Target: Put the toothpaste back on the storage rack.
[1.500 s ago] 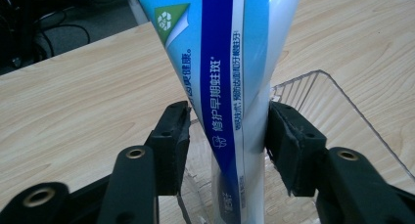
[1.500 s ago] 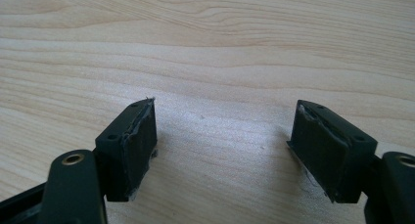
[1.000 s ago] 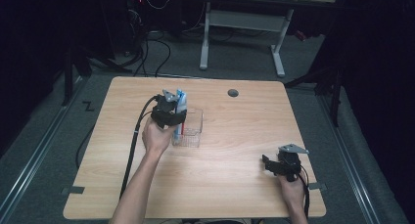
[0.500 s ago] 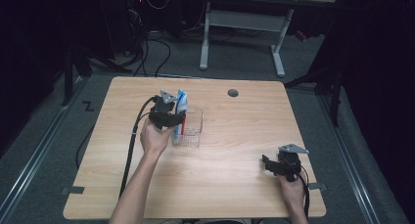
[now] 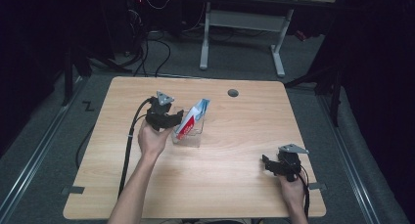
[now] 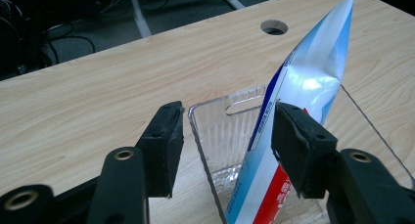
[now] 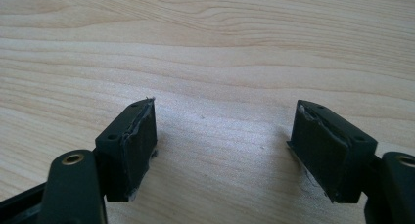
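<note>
A blue, white and red toothpaste tube (image 5: 194, 117) stands tilted in a clear plastic box (image 5: 189, 139) near the middle of the table. My left gripper (image 5: 175, 118) is at the box's left side, open. In the left gripper view the tube (image 6: 313, 72) leans in the box (image 6: 230, 98) just beyond the right-hand jaw, and my left gripper (image 6: 225, 131) has its jaws spread around the box's near wall without clamping anything. My right gripper (image 5: 266, 164) rests low near the table's front right corner, and in its own view my right gripper (image 7: 222, 141) is open over bare wood.
The wooden table (image 5: 235, 190) has a round cable hole (image 5: 233, 93) at the back. A black cable (image 5: 128, 150) trails from the left gripper toward the front edge. A white desk frame (image 5: 274, 43) and cables stand on the floor behind.
The left gripper has drawn back a little toward the person and off the tube. The tube now leans free in the box. The right gripper has stayed put.
</note>
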